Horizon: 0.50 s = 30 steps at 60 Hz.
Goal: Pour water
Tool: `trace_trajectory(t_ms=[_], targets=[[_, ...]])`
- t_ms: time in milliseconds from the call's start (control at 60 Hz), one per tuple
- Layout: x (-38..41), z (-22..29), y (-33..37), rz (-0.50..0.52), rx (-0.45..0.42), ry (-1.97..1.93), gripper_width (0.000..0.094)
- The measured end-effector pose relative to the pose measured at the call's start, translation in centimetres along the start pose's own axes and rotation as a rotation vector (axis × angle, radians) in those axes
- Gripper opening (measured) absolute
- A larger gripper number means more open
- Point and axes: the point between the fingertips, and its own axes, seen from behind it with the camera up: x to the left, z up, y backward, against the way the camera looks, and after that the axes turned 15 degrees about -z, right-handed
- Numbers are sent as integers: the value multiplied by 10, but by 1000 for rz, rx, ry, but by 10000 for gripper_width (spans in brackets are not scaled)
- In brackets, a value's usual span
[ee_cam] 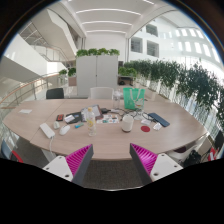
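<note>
A long, light wooden table (40, 120) fills the middle of a bright atrium office, and the tool (112, 160) hangs above its near edge with nothing between the fingers. The pink pads (79, 157) stand well apart, so the tool is wide open and holds nothing.

On the left part of the table lies a flat white object (47, 130), and just right of it a small dark item (66, 128) that is too small to name. Near the middle, beyond the fingers, stands a clear bottle (91, 121) with a yellowish label, upright. To its right is a pale cup-like container (127, 123), also upright, near the bottle but apart from it. Farther back, a green transparent pitcher-shaped thing (133, 97) stands by the far edge. Right of the cup lie a small red item (146, 127) and a dark flat object (159, 119).

Behind the table stands a white cabinet (97, 70) topped with plants, and a row of leafy plants (180, 75) runs along the right side.
</note>
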Motion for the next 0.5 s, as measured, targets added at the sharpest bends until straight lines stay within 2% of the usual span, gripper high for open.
trace_trajectory(t_ms=[150, 217, 367, 500], targets=[[-11, -3, -2, -36, 7, -4, 833], [24, -10, 20, -35, 4, -18, 831], [38, -13, 10, -25, -31, 10, 836], [76, -14, -28, 80, -86, -10, 834]])
